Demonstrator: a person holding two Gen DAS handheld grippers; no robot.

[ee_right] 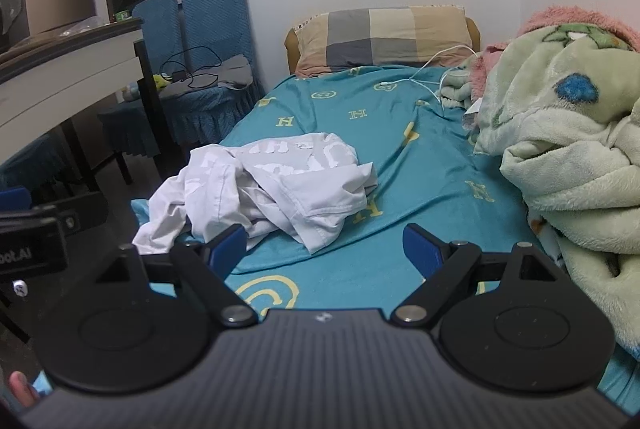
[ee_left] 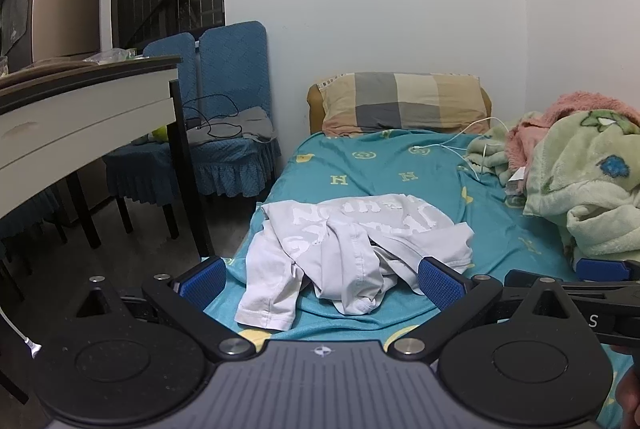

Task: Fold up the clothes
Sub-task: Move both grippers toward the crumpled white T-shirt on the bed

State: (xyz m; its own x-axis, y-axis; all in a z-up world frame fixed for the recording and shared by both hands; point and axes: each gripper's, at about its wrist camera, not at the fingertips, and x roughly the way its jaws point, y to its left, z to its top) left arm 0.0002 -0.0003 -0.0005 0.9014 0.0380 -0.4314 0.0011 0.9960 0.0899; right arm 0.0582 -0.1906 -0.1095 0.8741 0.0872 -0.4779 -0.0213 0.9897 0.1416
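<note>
A crumpled white T-shirt (ee_left: 352, 249) with pale lettering lies in a heap on the teal bedsheet (ee_left: 400, 157), near the bed's left edge. It also shows in the right wrist view (ee_right: 280, 185). My left gripper (ee_left: 322, 283) is open and empty, hovering just in front of the shirt, its blue pads either side of the near hem. My right gripper (ee_right: 326, 249) is open and empty, to the right of the shirt's near edge, over the bare sheet (ee_right: 420, 165). The right gripper's tip shows at the left wrist view's right edge.
A checked pillow (ee_left: 404, 105) lies at the head of the bed. A heap of green and pink blankets (ee_right: 560, 133) fills the bed's right side. A white charging cable (ee_right: 432, 73) crosses the sheet. A desk (ee_left: 80, 109) and blue-covered chairs (ee_left: 224, 117) stand left.
</note>
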